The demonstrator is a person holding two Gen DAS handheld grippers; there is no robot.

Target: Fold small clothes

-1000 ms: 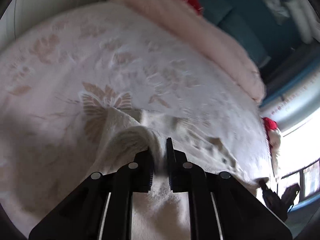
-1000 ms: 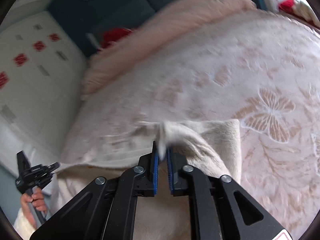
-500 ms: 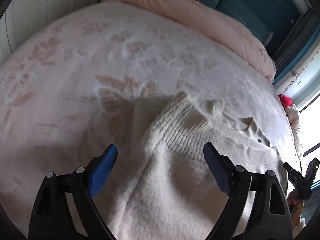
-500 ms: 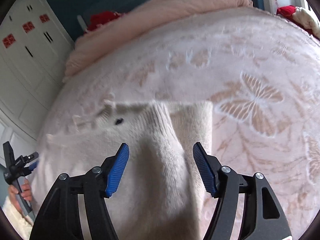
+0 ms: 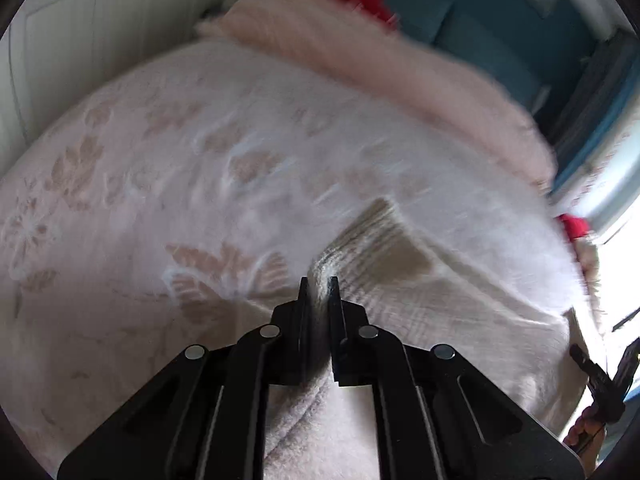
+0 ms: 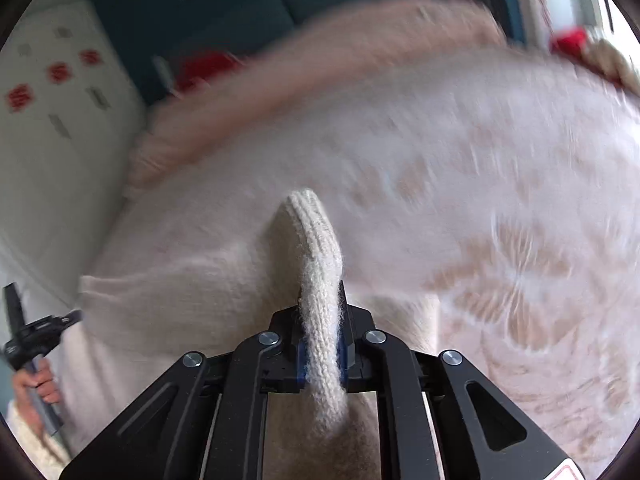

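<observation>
Right wrist: sweater (image 6: 320, 264) ribbed edge pinched between closed hand-held gripper (image 6: 320, 300) fingers.

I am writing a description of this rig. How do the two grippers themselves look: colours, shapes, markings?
The left gripper and right gripper have matte black linkage arms joined by round silver rivets, narrowing to two flat fingers. The right gripper's pads are blue; the left's are not visible. A white sticker with red print sits at the right gripper's lower corner. No cables are visible.
</observation>
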